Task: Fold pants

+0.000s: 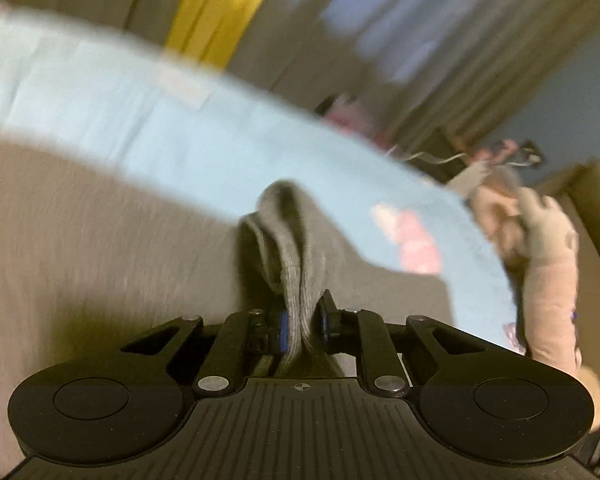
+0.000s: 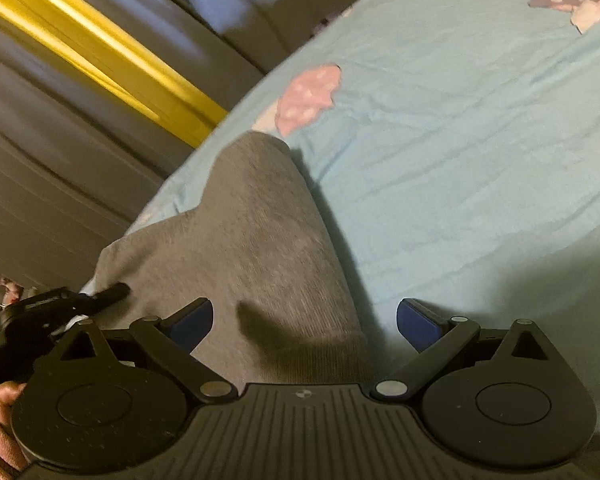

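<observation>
The grey pants [image 2: 240, 240] lie on a light blue bed sheet [image 2: 460, 140]. My left gripper [image 1: 302, 326] is shut on a ribbed grey edge of the pants [image 1: 296, 280], and the cloth bunches up between its blue pads. The left gripper also shows at the left edge of the right wrist view [image 2: 100, 298], at the pants' side. My right gripper [image 2: 304, 320] is open and empty, its blue pads spread wide just above the pants. The left wrist view is blurred.
The sheet has pink patches [image 2: 310, 96]. Grey curtains [image 2: 80, 160] with a yellow strip [image 2: 112, 60] hang beyond the bed. A hand in a light sleeve [image 1: 548, 248] shows at the right of the left wrist view, with clutter [image 1: 512, 156] behind it.
</observation>
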{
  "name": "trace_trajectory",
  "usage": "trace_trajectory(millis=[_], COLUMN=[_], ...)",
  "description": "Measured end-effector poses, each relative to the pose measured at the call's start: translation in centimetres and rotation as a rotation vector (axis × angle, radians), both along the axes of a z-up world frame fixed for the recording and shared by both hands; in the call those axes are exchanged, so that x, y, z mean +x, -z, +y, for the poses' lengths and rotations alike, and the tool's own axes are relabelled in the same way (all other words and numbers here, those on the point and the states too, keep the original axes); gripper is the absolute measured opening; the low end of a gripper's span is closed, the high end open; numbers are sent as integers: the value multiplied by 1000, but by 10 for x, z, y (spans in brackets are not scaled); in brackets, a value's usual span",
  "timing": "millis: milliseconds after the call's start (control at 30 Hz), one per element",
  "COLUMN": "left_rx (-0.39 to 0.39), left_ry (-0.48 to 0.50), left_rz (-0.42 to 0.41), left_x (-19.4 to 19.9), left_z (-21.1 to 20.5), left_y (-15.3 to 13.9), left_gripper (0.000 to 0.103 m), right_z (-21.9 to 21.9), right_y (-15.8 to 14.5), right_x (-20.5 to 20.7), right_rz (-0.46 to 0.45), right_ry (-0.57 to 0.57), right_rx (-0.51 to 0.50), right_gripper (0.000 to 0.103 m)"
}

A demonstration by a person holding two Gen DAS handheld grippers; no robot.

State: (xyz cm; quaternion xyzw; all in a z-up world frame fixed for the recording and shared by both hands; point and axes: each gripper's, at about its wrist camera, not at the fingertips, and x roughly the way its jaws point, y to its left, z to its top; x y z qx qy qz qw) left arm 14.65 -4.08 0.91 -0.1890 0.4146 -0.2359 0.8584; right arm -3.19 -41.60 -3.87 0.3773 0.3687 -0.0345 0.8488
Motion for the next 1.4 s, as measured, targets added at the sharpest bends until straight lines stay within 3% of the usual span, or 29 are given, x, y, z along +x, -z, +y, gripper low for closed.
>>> trace_trajectory(millis=[100,133,200,233,267,333,367,400,500,567,600,767,967,1200,1267,1333,1400], left_rx=[39,68,217,256,233,133,96,92,113,164,210,297,303,374,386,401,380], left_ry=[-19,-47,-161,-188,-179,-124,-91,-68,-11,-11,-29,-35,-52,-43,-52,-107,-176], left_rz=[-6,9,50,61,70,102,104,100,102,134,157,82,83,39,35,33,47], left_x=[-2,1,5,5,2,-8,-17,-25,-51,-59,-64,-81,-93,-103,-106,-109,-113], left_z=[10,14,27,35,43,54,57,56,48,35,32,20,28,19,20,27,40], left_y=[-7,-2,9,10,10,9,7,7,14,29,38,36,30,29,27,25,21], left_gripper=[21,29,36,36,38,56,58,59,71,69,60,49,44,42,51,69,73], right_z=[4,6,8,9,9,10,10,11,17,21,23,28,43,57,58,59,61], right_y=[0,0,-1,-2,-2,-6,-8,-10,-13,-15,-16,-24,-37,-26,-25,-25,-27], right_x=[2,3,4,4,4,0,-2,-3,-3,-1,-1,-5,-8,10,10,9,8], right_rz=[-8,-6,-8,-12,-16,-30,-43,-58,-45,-36,-31,-46,-103,13,31,42,52], right_ry=[-24,-28,-33,-34,-35,-32,-29,-29,-20,-17,-17,15,-44,-105,-97,-87,-74], right_rx=[-9,-16,-27,-31,-35,-49,-57,-65,-120,-163,-184,-280,-360,-422,-433,-453,-479], right_gripper=[99,99,98,97,94,87,79,67,53,43,38,27,27,27,27,28,35])
